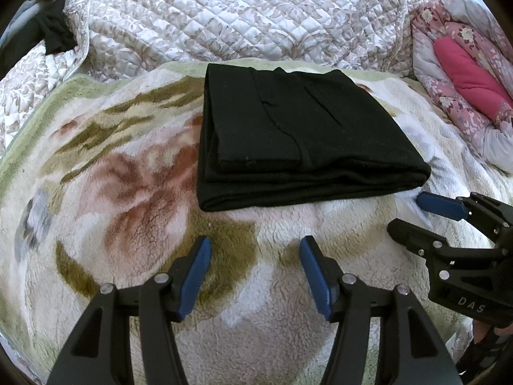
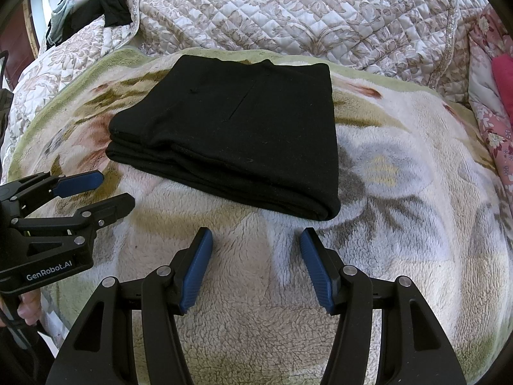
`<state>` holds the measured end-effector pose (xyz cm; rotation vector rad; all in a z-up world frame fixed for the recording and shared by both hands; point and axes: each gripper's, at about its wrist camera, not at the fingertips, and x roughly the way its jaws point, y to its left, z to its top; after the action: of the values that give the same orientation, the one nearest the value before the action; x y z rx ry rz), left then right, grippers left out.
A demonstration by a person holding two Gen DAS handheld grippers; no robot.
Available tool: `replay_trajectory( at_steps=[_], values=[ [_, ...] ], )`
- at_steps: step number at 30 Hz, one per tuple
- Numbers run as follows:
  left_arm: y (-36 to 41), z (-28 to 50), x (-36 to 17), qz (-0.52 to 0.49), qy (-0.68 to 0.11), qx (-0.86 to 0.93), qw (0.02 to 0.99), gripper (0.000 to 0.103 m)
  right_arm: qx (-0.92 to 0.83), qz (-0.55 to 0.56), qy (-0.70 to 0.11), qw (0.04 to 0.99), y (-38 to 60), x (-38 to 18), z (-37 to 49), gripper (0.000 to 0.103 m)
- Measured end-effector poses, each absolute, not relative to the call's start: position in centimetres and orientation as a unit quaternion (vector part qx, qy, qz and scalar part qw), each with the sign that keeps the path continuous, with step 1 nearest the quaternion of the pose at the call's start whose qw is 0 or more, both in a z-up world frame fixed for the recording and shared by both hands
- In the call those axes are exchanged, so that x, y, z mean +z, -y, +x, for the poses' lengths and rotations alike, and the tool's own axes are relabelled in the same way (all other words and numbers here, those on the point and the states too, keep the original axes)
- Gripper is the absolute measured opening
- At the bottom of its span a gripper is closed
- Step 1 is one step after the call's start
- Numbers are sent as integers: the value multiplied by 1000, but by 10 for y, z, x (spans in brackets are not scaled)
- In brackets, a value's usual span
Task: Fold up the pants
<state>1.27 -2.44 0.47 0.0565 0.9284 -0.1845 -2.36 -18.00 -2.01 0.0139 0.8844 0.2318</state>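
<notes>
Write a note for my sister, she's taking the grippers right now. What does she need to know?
Left gripper: open, empty, hovering over the fleece blanket.
Right gripper: open, empty, beside the left one.
Black pants: folded into a neat rectangle on the blanket, just ahead of both grippers, untouched.
Done: the folding looks finished.
Left: probably nothing, maybe just tidy an edge.

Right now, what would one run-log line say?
pants: folded, lying on fleece blanket | left tool: open, empty | right tool: open, empty
</notes>
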Motion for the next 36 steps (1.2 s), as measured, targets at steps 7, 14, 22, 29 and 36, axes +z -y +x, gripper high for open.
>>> replay_trajectory(
  at_steps=[7,14,22,29,36],
  values=[
    [24,13,5,27,-448,-90,889,62,111,6,-427,897,180,-20,-24,58],
    [24,14,5,26,-448,-90,889,62,111,6,-427,898,180,-20,-24,58],
    [23,13,4,28,-449,-89,889,63,110,6,-426,898,180,-20,-24,58],
    [23,13,4,29,-449,-89,888,63,110,6,-426,898,179,-20,-24,58],
    [23,14,5,29,-450,-90,888,63,110,6,-426,898,179,-20,-24,58]
  ],
)
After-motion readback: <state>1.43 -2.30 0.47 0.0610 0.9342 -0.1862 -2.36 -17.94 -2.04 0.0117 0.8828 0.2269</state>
